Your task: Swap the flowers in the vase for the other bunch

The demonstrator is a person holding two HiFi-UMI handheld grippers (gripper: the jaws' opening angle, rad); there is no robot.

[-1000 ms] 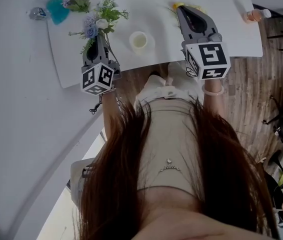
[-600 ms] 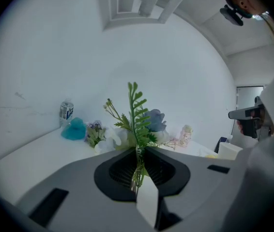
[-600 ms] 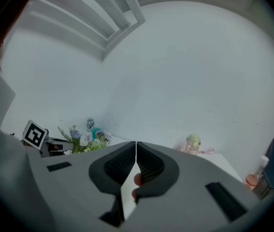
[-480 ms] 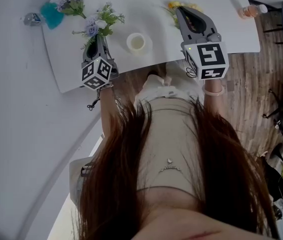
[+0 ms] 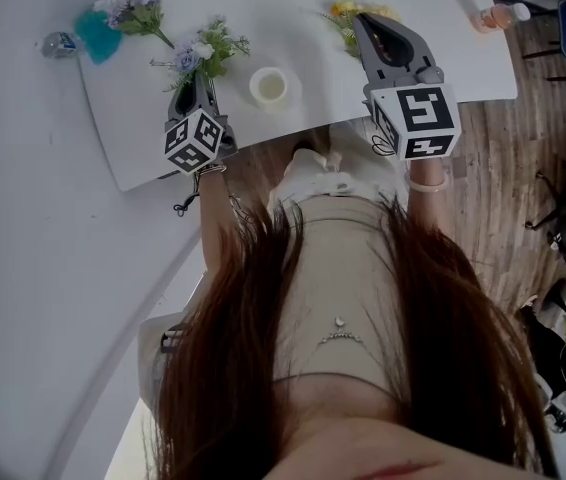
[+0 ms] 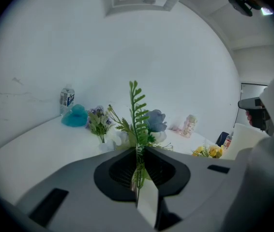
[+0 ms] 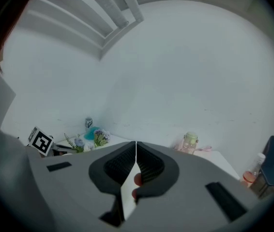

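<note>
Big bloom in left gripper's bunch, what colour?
Pale blue bloom in that bunch, clearest in the left gripper view.

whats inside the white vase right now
No stems show in the vase; its mouth looks bare from above. Its depths are too small to make out. The blue-and-white bunch is beside it, clamped in the left hand-held gripper.

Three bunches: blue flowers (image 5: 195,53), purple flowers (image 5: 133,10), yellow flowers (image 5: 348,13); one vase (image 5: 269,86); two grippers (image 6: 138,151) (image 7: 136,146); three bottles (image 7: 88,123) (image 7: 190,141) (image 7: 250,175); one teal object (image 5: 93,33)
</note>
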